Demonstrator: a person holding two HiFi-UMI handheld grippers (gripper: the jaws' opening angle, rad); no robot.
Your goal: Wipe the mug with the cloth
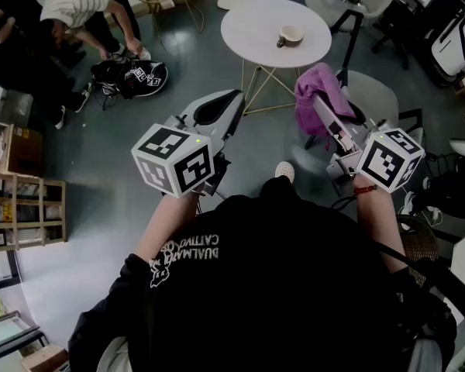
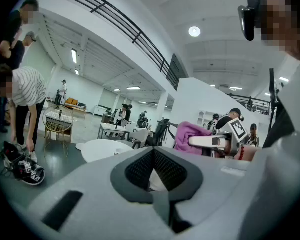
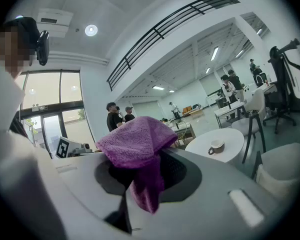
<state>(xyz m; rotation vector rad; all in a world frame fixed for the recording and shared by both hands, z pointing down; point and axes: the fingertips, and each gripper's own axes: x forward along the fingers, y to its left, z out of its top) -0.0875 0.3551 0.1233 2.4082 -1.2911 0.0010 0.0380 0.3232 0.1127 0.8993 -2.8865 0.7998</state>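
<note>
A brown-and-cream mug [image 1: 290,36] stands on the round white table [image 1: 248,29] ahead of me; the right gripper view has the mug [image 3: 216,146] small and far off. A purple cloth [image 1: 316,98] hangs from my right gripper [image 1: 324,108], whose jaws are shut on it; the cloth [image 3: 140,149] drapes over the jaw tips there. My left gripper [image 1: 221,108] is held level at the left with its jaws shut and nothing in them. The left gripper view also catches the cloth [image 2: 190,134] off to the right.
A white chair [image 1: 372,95] stands just beyond my right gripper. People stand and bend over a black bag [image 1: 132,76] at the far left. Wooden shelves [image 1: 23,208] line the left edge. Office chairs and bags crowd the far right.
</note>
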